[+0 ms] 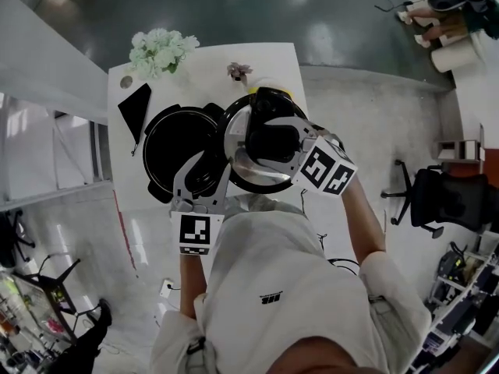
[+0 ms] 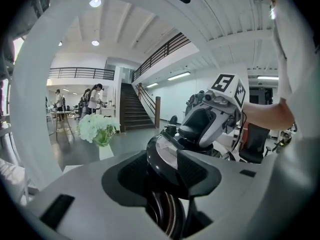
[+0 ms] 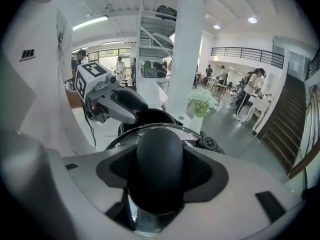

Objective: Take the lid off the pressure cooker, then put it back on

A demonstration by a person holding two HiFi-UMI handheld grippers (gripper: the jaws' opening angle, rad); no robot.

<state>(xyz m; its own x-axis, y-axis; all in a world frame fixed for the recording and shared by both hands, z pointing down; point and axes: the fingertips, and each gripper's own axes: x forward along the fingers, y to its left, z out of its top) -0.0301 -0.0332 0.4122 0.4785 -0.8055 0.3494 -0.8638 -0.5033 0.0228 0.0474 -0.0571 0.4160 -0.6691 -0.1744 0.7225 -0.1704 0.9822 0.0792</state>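
Surface: white table (image 1: 265,57), flowers (image 1: 160,51) at far edge.
Room: glossy grey floor (image 1: 327,14).
Pot (image 1: 175,142): open, on table.
Lid (image 1: 238,160): held just right of pot.
Left gripper (image 2: 165,174): clamped on lid edge.
Right gripper (image 3: 160,171): clamped on lid's black handle.

Left gripper (image 1: 207,171), right gripper (image 1: 270,140) — both clamped on lid (image 1: 243,164).

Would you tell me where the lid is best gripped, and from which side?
Probably by its black handle, from above, jaws across its width: it stands proud of the smooth steel lid, and the right gripper holds it so.
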